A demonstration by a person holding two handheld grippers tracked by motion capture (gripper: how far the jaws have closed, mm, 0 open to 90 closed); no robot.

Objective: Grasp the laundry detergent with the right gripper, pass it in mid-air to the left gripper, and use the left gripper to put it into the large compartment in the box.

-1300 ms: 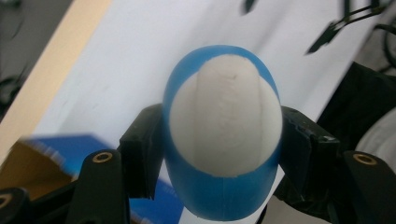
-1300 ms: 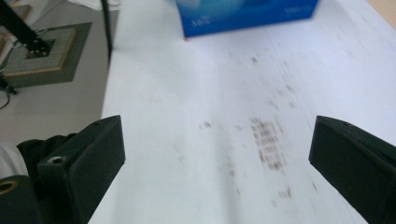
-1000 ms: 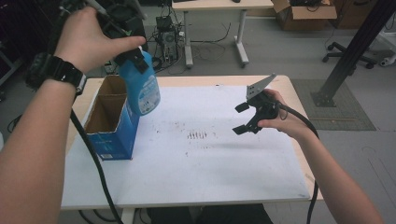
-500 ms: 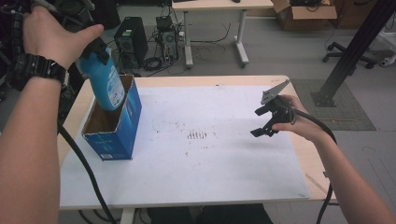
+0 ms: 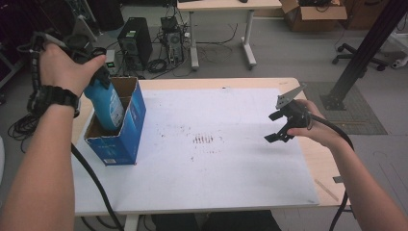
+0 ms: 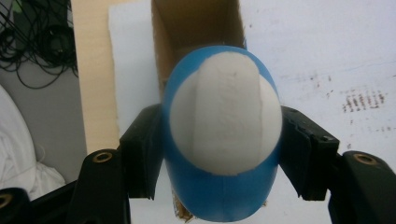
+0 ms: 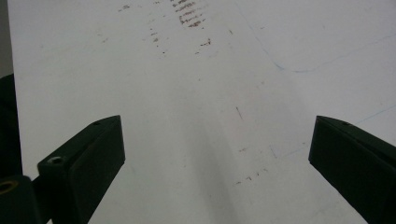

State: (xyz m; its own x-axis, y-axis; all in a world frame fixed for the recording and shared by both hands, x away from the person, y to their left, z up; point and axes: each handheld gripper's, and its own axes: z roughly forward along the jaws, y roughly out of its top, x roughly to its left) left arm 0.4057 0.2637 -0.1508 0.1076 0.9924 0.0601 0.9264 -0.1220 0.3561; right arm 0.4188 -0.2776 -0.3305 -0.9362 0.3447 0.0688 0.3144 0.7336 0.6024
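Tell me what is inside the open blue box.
The lower end of the blue bottle, gripped by the left gripper, sits inside the blue box. Brown inner walls show; the bottle covers the bottom.

From the high view we look forward and down over the white-covered wooden surface point(image 5: 231, 159), far enough back to take in both forearms and the floor beyond. From the left gripper view we sit very close behind a blue plastic bottle with a white base point(image 6: 224, 135), facing down into an open blue cardboard box point(image 6: 196, 28). From the right gripper view we face low across the surface. All three views share the patch of dark scuff marks point(image 5: 204, 139) on the surface.
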